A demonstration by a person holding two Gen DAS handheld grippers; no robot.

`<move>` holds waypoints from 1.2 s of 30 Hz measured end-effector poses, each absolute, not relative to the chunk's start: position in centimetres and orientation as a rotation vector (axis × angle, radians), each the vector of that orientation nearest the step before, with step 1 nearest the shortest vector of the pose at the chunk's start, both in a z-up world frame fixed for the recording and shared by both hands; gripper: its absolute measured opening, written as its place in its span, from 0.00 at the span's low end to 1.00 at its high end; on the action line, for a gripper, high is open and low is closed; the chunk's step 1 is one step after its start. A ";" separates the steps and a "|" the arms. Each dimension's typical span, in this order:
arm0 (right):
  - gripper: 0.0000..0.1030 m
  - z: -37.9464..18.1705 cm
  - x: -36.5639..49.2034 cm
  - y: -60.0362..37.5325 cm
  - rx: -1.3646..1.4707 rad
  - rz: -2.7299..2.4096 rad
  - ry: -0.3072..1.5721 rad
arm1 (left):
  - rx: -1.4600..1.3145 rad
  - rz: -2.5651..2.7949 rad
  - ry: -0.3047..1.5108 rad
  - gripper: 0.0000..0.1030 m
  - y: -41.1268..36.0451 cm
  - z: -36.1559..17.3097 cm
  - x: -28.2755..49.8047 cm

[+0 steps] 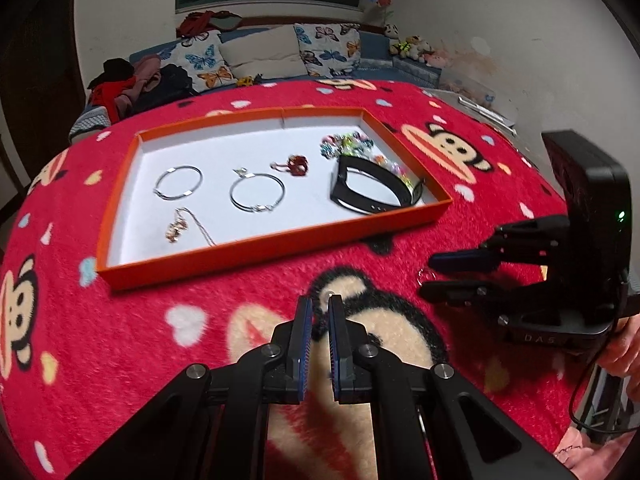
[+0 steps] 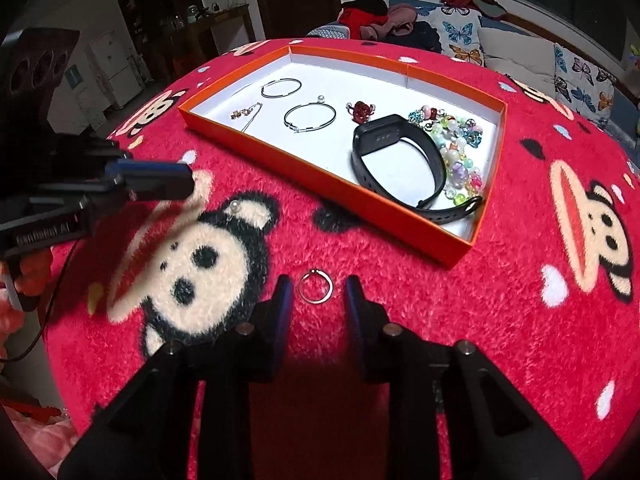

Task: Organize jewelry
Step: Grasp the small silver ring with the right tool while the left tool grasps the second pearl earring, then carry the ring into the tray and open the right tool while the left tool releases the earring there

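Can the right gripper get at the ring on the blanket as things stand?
Probably yes. The right gripper is open and the ring lies flat on the blanket right between its fingers, nothing in the way. The orange tray sits beyond it, the left gripper off to the side.

My left gripper [image 1: 319, 305] is matte black with blue pads on its fingers [image 1: 303, 344], and silver screw heads sit at the linkage joints. My right gripper [image 2: 318, 290] is built the same; its black housing carries a green light, pale lettering and a thin black cable. My sleeve [image 1: 580, 450] is pink.
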State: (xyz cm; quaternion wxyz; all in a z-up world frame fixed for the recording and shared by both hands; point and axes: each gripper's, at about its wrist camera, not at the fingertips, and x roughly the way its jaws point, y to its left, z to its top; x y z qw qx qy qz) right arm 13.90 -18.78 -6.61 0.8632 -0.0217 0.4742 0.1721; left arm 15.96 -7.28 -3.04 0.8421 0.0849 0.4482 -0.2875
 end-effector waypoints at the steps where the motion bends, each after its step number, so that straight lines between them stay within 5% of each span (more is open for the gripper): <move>1: 0.23 -6.6 13.9 -18.7 -0.050 0.360 0.993 | 0.181 -0.614 0.953 0.09 -7.5 -3.4 16.0; 13: 0.18 -6.6 14.1 -18.9 -0.043 0.368 0.987 | 0.228 -0.604 0.996 0.13 -9.4 -5.7 17.5; 18: 0.18 -6.6 14.0 -19.0 -0.040 0.371 0.986 | 0.216 -0.585 0.968 0.56 -9.4 -5.5 17.6; 22: 0.18 -6.6 13.9 -19.0 -0.031 0.373 0.984 | 0.193 -0.608 0.971 0.55 -9.3 -5.6 17.7; 36: 0.18 -6.6 13.9 -19.2 -0.018 0.373 0.980 | 0.263 -0.605 0.912 0.21 -10.4 -6.1 17.6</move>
